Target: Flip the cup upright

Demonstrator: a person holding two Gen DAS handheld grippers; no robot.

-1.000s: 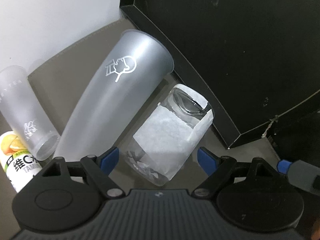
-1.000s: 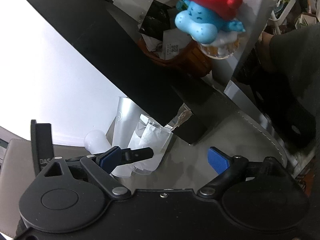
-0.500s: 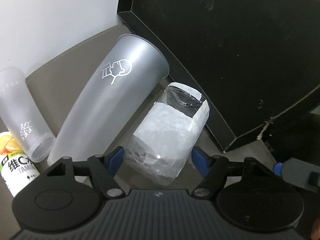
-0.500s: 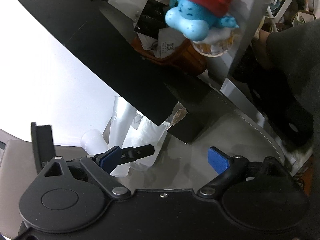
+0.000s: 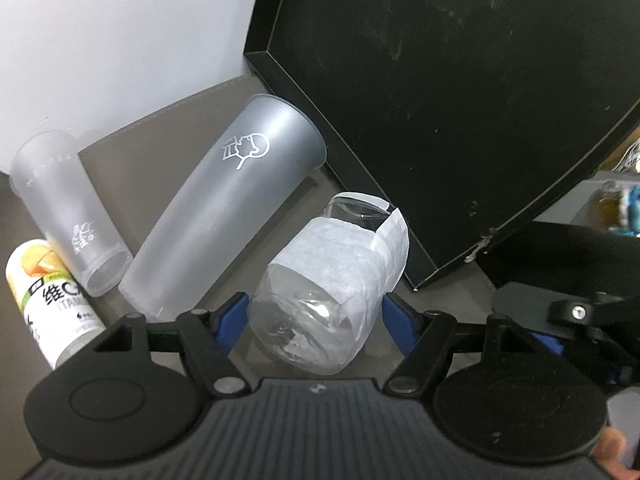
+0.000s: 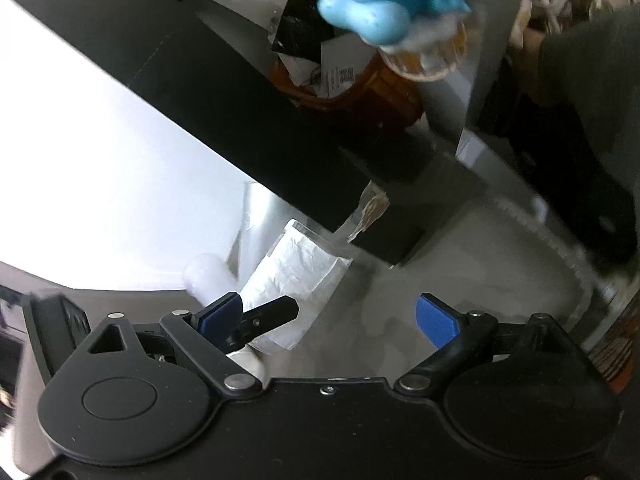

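A clear glass cup wrapped in white paper [image 5: 332,276] lies tilted, base toward the camera and mouth toward the black panel. My left gripper [image 5: 316,318] is closed in on it, both blue pads against its sides near the base. In the right wrist view the cup [image 6: 296,276] shows with the left gripper's finger across it. My right gripper [image 6: 328,318] is open and empty, to the right of the cup above the grey table.
A tall frosted cup [image 5: 228,208] and a smaller frosted cup [image 5: 68,212] lie to the left, with a vitamin drink bottle [image 5: 52,296]. A black panel [image 5: 460,100] stands close behind. A blue figure toy [image 6: 384,8] and a cluttered basket [image 6: 348,80] are beyond.
My left gripper has moved forward and narrowed until its pads meet the wrapped cup. The cup's base has lifted and it tilts more. The right gripper has shifted slightly.
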